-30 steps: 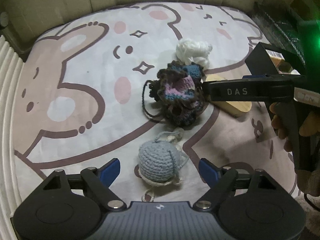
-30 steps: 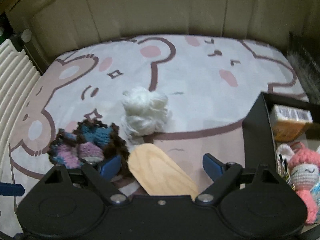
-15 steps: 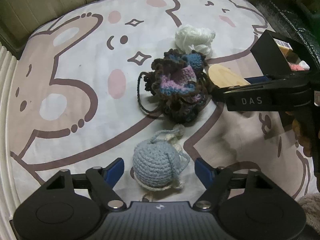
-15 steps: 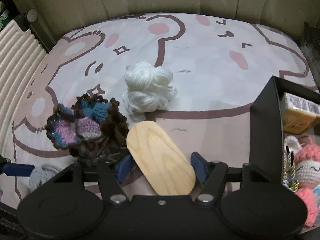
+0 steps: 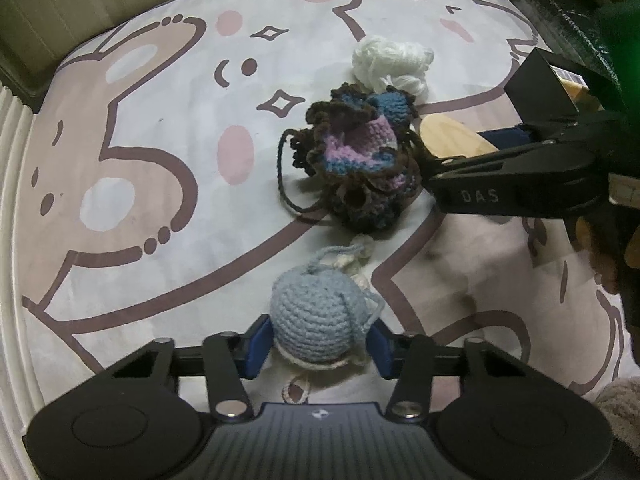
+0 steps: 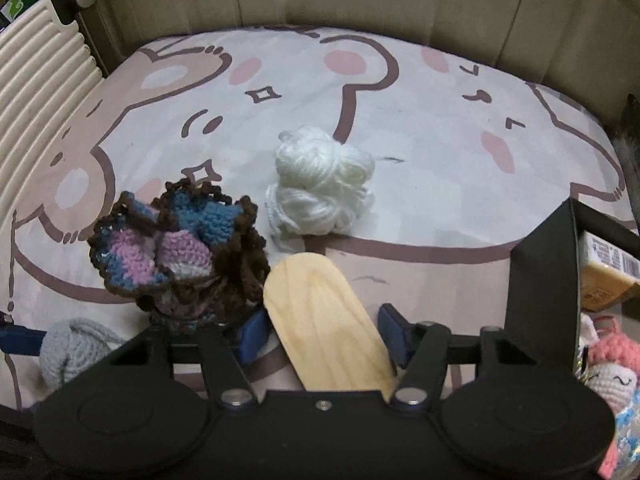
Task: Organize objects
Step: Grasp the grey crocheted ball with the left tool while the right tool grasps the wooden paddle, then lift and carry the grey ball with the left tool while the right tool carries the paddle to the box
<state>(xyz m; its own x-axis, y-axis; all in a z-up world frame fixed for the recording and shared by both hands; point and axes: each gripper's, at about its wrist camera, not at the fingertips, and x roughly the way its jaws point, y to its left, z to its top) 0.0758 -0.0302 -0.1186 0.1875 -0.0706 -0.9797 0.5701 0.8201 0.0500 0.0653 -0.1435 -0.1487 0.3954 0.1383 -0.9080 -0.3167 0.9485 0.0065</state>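
A light blue crochet ball (image 5: 314,322) lies on the bear-print bed cover, and my left gripper (image 5: 316,346) is shut on its two sides. The ball also shows in the right wrist view (image 6: 72,350). A brown, blue and purple crochet pouch (image 5: 360,160) sits beyond it, with a white yarn bundle (image 5: 390,64) behind. My right gripper (image 6: 326,332) straddles a flat wooden oval piece (image 6: 324,328); its blue pads stand close at the piece's edges, and contact is unclear. The pouch (image 6: 176,248) and the yarn (image 6: 322,186) lie ahead of it.
A black box (image 6: 540,280) at the right holds a pink crochet doll (image 6: 610,364) and a yellow carton (image 6: 604,268). A ribbed white panel (image 6: 36,92) stands at the left. A padded wall runs along the back. The right gripper's arm (image 5: 516,184) reaches across by the pouch.
My left gripper moved forward and closed on the blue ball. My right gripper narrowed around the wooden piece and moved forward over it.
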